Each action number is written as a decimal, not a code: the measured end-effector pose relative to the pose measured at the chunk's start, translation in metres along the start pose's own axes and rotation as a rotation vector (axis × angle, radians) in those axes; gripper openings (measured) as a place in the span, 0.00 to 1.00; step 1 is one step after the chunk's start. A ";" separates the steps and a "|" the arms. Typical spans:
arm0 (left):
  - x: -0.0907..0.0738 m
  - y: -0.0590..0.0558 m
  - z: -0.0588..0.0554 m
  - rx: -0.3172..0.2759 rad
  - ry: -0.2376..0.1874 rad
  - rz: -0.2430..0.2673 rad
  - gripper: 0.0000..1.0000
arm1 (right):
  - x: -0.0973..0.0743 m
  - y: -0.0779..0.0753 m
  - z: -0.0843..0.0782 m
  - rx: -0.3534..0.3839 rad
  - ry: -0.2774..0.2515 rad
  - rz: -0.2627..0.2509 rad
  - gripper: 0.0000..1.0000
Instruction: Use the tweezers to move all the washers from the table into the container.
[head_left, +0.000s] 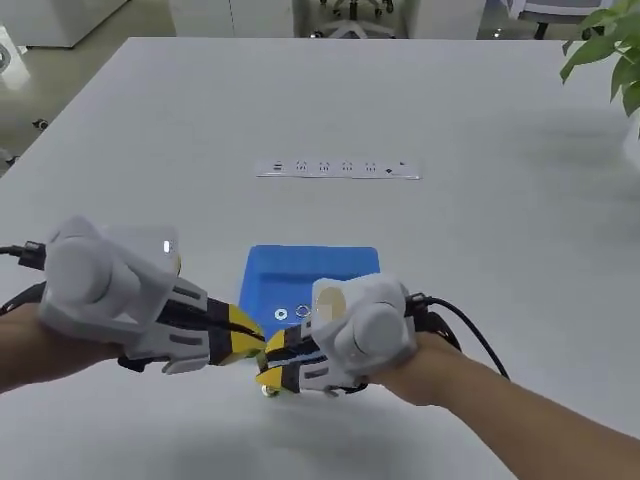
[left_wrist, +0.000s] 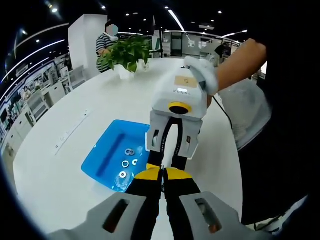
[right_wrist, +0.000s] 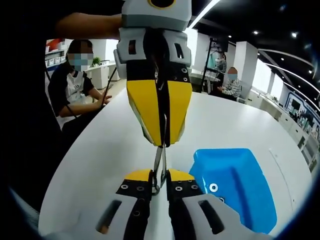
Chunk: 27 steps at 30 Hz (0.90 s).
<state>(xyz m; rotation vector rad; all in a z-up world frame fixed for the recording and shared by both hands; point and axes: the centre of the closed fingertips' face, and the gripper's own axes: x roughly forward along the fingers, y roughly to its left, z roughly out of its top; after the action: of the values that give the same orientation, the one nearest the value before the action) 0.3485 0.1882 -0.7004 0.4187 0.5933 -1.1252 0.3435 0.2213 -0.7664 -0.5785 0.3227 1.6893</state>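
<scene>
**Both grippers clamp the tweezers by the container**

Head view: the left gripper (head_left: 250, 332) and right gripper (head_left: 274, 362) meet tip to tip over the white tabletop (head_left: 450, 120), at the near edge of the blue container (head_left: 270, 275), which holds washers (head_left: 281, 314).

Left gripper view: its jaws are closed, and the washers lie in the container to the left.

Right gripper view: its narrow jaws clasp the tweezers (right_wrist: 161, 160), whose other end sits in the left gripper's closed jaws.

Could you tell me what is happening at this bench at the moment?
A person holds a gripper in each hand, nose to nose over the white table, just in front of the blue container. A pair of metal tweezers runs between them: the left gripper is shut on one end, and the right gripper looks shut on the other, as in a hand-over or regrip. Several washers lie in the container.
</scene>
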 end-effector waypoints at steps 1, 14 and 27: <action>0.000 0.000 0.000 0.000 0.000 0.000 0.05 | 0.000 0.000 0.000 0.001 0.000 0.002 0.12; 0.002 0.000 0.000 -0.007 0.000 -0.005 0.05 | 0.000 0.000 -0.001 0.025 0.012 0.004 0.09; 0.004 -0.001 0.001 0.006 0.001 -0.006 0.06 | -0.001 0.000 -0.002 0.037 0.020 0.007 0.08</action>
<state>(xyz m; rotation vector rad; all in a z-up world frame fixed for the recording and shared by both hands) 0.3488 0.1838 -0.7024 0.4229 0.5919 -1.1325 0.3440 0.2190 -0.7674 -0.5686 0.3699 1.6818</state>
